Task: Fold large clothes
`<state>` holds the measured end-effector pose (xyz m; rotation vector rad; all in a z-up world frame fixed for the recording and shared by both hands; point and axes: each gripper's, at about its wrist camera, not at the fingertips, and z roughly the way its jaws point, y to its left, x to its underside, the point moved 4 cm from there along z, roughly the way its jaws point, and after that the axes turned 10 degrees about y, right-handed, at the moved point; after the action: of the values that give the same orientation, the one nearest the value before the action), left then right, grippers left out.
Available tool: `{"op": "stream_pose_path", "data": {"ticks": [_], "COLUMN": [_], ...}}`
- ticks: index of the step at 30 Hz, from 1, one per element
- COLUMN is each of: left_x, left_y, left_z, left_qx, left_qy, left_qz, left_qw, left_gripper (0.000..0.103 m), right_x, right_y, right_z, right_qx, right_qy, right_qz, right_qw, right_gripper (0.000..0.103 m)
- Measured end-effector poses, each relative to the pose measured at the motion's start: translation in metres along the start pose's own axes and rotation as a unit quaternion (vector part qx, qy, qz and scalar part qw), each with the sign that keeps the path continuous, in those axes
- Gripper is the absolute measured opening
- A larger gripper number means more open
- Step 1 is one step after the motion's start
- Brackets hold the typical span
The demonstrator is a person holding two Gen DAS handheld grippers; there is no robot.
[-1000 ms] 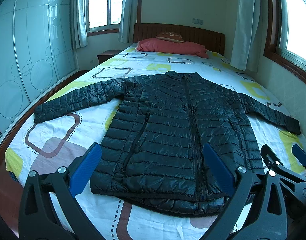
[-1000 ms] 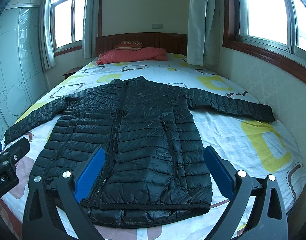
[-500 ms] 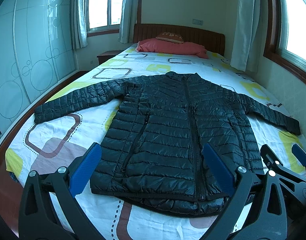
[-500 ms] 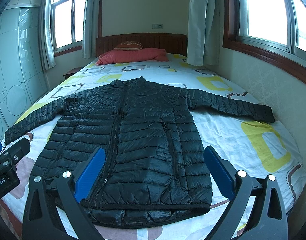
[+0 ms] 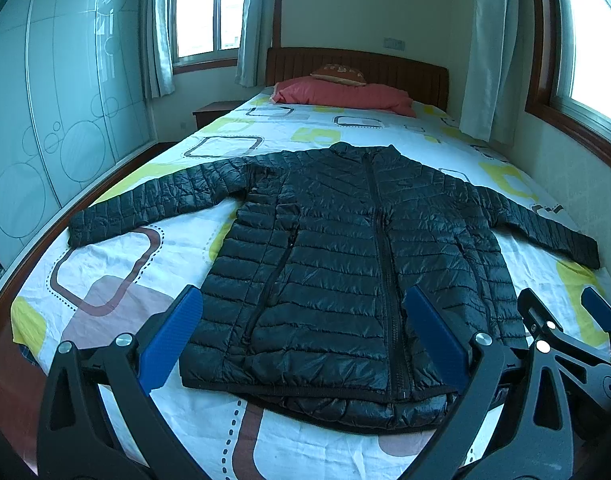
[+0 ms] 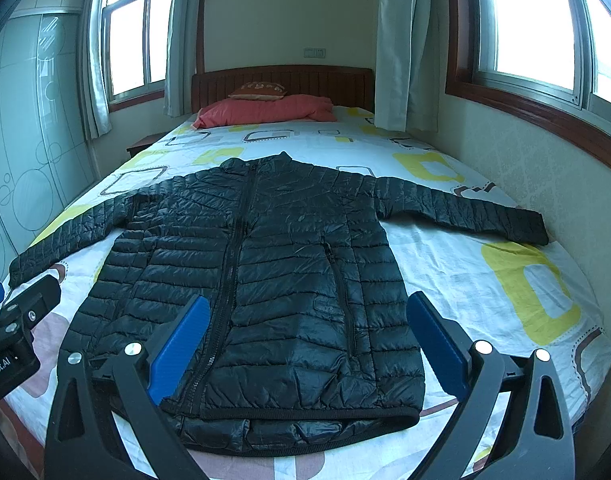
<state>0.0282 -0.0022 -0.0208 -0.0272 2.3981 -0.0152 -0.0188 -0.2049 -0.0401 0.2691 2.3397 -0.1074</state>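
1 black quilted jacket (image 5: 345, 264) lies flat, front up and zipped, on the bed (image 5: 117, 264), its collar toward the headboard (image 5: 357, 68) and its hem at the near edge. Its 2 sleeves stretch out to either side, 1 toward each long edge of the bed. The patterned sheet shows yellow, grey and brown squares. At the head of the bed sits 1 red pillow (image 5: 345, 94) with 1 smaller orange cushion (image 5: 339, 73) on top.

The left hand-held gripper (image 5: 301, 336) hovers over the hem, its 2 blue fingers (image 5: 171, 340) spread wide and holding nothing. The right hand-held gripper (image 6: 305, 340) is likewise spread wide above the hem, empty. Each one shows at the edge of the other's view. 2 windows with pale curtains (image 6: 397, 44) light the room.
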Motion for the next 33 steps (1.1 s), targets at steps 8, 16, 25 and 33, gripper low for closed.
{"op": "stream_pose_path", "data": {"ticks": [8,16,25,33], "left_x": [0.0,0.0,0.001,0.004], "left_y": [0.0,0.0,0.0,-0.001], "left_z": [0.0,0.0,0.0,0.002], "left_qx": [0.0,0.0,0.0,0.0], "left_qy": [0.0,0.0,0.001,0.005], "left_qz": [0.0,0.0,0.0,0.001], "left_qw": [1.0,1.0,1.0,1.0], "left_gripper": [0.101,0.101,0.101,0.101], "right_x": [0.0,0.001,0.001,0.007], "right_y": [0.0,0.0,0.003,0.004], "right_z": [0.0,0.0,-0.001,0.011], "right_qx": [0.0,-0.001,-0.002,-0.003], "right_qy": [0.0,0.001,0.001,0.007], "right_qz": [0.0,-0.002,-0.003,-0.003], "right_qw": [1.0,1.0,1.0,1.0], "right_gripper": [0.098,0.098,0.098,0.098]}}
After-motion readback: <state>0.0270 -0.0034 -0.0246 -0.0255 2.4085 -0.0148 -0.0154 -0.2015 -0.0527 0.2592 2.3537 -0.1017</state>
